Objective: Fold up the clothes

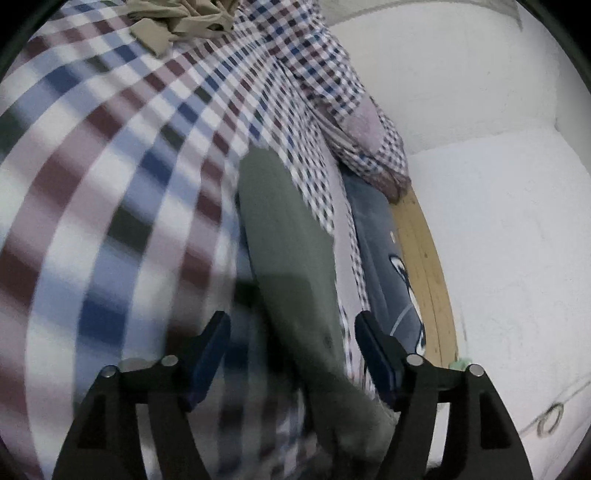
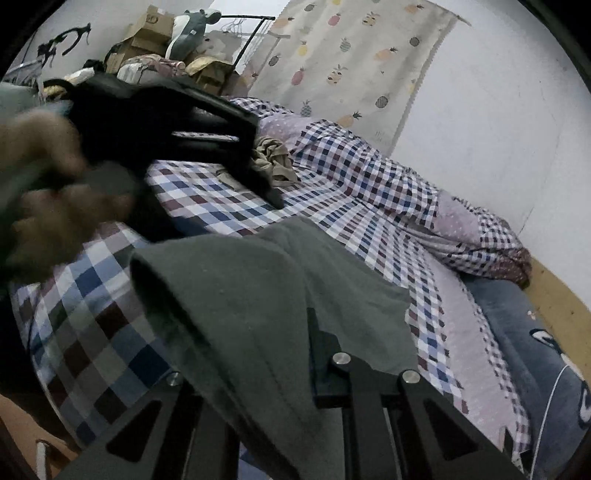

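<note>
In the left wrist view the left gripper [image 1: 291, 332] sits at the bottom centre of the frame with its two dark fingers [image 1: 210, 343] spread wide apart, and a long strip of grey-green cloth [image 1: 288, 236] runs up between them toward the middle of the frame without being pinched by either. The cloth lies over a checked bedsheet [image 1: 110, 166] that fills the left half of the picture, blurred near the lens. At the top edge a crumpled tan garment [image 1: 177, 22] rests on the sheet. To the right of the cloth a blue pillow [image 1: 384, 251] lies along a wooden bed edge [image 1: 424, 258], with a white wall [image 1: 498, 184] beyond. In the right wrist view the same grey-green cloth [image 2: 258, 295] drapes over the right gripper [image 2: 266, 373] at the lower centre, covering its fingertips, so whether the tongs are together or apart there cannot be told. In the upper left of that frame a blurred hand [image 2: 48, 184] holds the other gripper [image 2: 166, 129], which reaches out over the sheet [image 2: 332, 184]. The tan garment [image 2: 273, 158] lies just beyond it, a rumpled checked quilt [image 2: 461, 221] sits toward the right, and a pineapple-print curtain [image 2: 354, 62] hangs at the top.
</note>
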Available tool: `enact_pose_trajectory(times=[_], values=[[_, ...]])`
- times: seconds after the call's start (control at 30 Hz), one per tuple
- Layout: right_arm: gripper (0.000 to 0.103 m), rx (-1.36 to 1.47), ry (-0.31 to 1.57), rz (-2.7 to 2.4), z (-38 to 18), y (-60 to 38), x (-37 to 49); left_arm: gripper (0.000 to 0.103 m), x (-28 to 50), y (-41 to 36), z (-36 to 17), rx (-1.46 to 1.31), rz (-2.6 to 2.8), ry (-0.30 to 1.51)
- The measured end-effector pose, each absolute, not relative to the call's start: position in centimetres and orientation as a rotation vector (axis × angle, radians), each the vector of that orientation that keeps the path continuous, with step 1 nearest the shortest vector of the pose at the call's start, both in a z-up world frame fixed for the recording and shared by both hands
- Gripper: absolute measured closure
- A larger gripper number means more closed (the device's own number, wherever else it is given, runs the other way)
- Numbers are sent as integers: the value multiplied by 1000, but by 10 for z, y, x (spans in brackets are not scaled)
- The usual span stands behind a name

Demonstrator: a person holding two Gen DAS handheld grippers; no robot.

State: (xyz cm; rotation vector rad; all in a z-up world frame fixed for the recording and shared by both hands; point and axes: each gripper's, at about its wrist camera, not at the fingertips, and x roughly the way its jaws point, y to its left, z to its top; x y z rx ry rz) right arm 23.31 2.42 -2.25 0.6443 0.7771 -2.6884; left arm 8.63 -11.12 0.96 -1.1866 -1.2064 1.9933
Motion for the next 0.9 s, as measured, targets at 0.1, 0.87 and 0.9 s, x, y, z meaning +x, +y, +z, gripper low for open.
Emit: enact_pose_trajectory(times=[0.1,0.87,0.9], values=[[92,646,732,-2693,-19,28,232,27,48,-112,3,-1199,1988,-1196],[92,655,638,-2692,-13,39,237,35,-79,-52,-9,-1405,1969,-860],[92,655,644,-2690,-14,38,238,48,-81,-52,-9,-1414,1972,-852]])
